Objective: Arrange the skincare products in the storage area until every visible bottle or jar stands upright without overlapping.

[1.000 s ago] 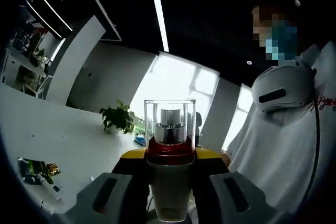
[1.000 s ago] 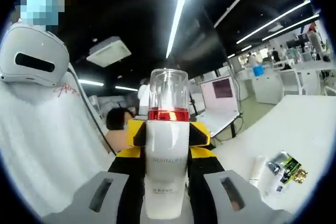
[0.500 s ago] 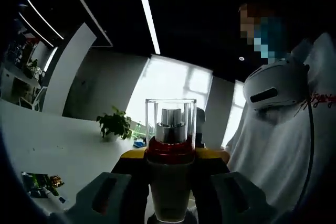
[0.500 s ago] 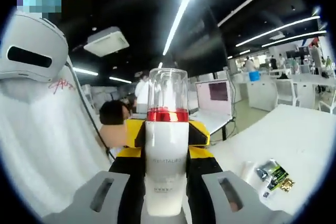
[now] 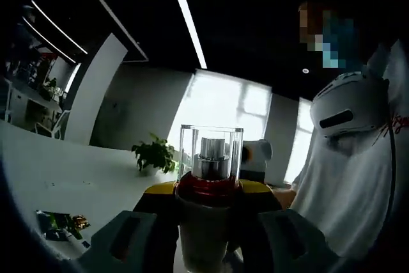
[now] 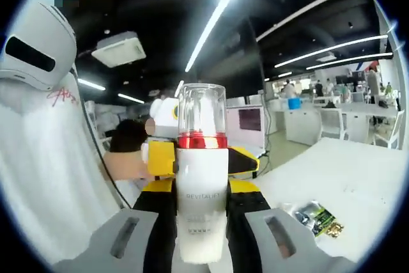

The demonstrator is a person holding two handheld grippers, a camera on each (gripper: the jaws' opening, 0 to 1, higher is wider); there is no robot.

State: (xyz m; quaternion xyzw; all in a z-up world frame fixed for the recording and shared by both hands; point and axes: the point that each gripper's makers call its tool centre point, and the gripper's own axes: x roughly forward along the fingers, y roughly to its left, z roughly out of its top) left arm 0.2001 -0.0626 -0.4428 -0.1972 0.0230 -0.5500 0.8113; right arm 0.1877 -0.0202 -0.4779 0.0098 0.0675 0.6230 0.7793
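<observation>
Two tools grip one bottle between them, held in the air above the table. In the left gripper view the left tool [image 5: 203, 247] rises from 6 o'clock, its jaws clamped on the pale body of the pump bottle [image 5: 208, 215], whose clear cap and red collar stand upright at centre; the other tool's yellow-and-black jaws close on the bottle from behind. In the right gripper view the right tool [image 6: 201, 241] is likewise clamped on the bottle's white body, printed side facing the camera, and the opposite tool, held by a hand [image 6: 124, 164] at 9 o'clock, meets it at the collar. Compared with the pictures of a second ago, the grasp on the bottle is unchanged, while the background has slid: the potted plant [image 5: 153, 155] sits closer to the bottle, and the small packets [image 6: 313, 215] lying flat on the table [image 6: 358, 183] at 4 o'clock have drawn nearer the centre. This reads as both hands carrying the bottle together, not a move of the things. For the task, the bottle is upright but not yet set down; the storage area is not in sight, so progress is judged early to middling.
</observation>
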